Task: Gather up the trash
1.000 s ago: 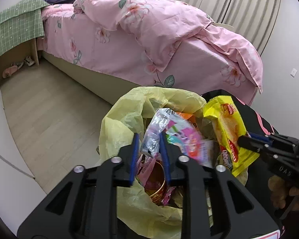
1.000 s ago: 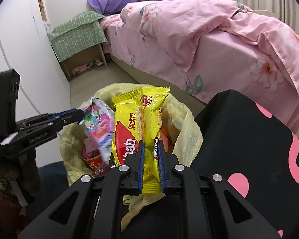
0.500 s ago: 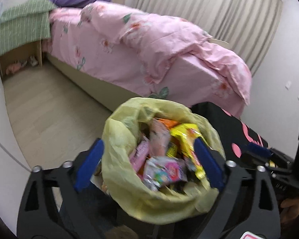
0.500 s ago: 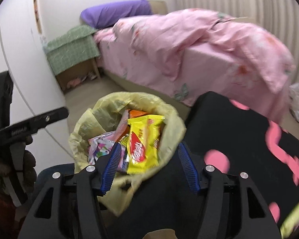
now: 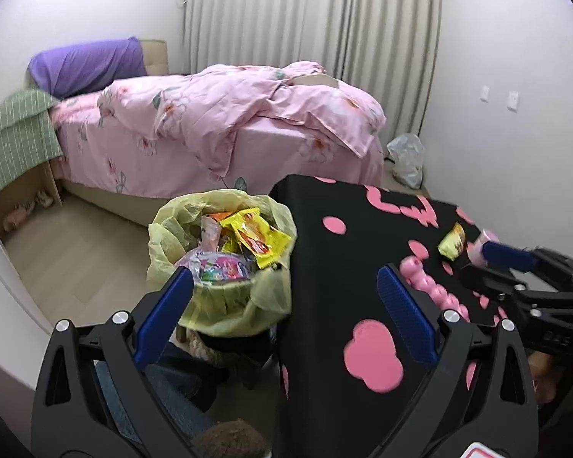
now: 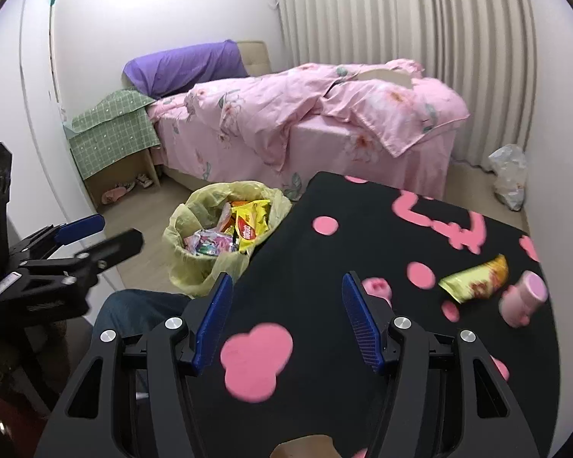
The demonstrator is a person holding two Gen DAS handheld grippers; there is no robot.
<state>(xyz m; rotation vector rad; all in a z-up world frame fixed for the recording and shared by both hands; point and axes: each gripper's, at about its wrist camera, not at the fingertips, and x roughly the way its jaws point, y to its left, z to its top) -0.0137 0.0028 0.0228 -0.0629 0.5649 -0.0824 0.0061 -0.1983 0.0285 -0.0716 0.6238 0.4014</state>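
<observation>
Now both spread wide, nothing between the blue pads: left gripper (image 5: 282, 305) over the near edge of the bin and the table's left side, right gripper (image 6: 286, 316) over the black table (image 6: 363, 236) with its pink blotches. Each also seen from the other's camera, off to the side.

Counted on the table, toward its far right: one yellow-green snack wrapper (image 6: 475, 279), lying flat; one small pink bottle (image 6: 523, 299) just right of it, near but apart; one pink lumpy thing (image 6: 378, 288) close behind the right gripper's right finger, blurred, kind not clear.

Left of the table, touching its edge: one bin lined with a yellow bag (image 5: 221, 252), heaped to the rim with wrappers. On top, one yellow packet (image 5: 258, 240) with a red patch, and a silvery pink packet (image 5: 219, 269) nearer. Print on them too small to read.

Beyond: one bed (image 5: 217, 129) under a pink flowered quilt, one purple pillow (image 5: 88, 63), one green checked cloth (image 6: 110, 129) over a low stand, one crumpled clear bag (image 5: 407, 160) on the floor by the curtain (image 5: 309, 19). Nearest, below the grippers, a person's jeans-clad leg (image 6: 141, 313).
</observation>
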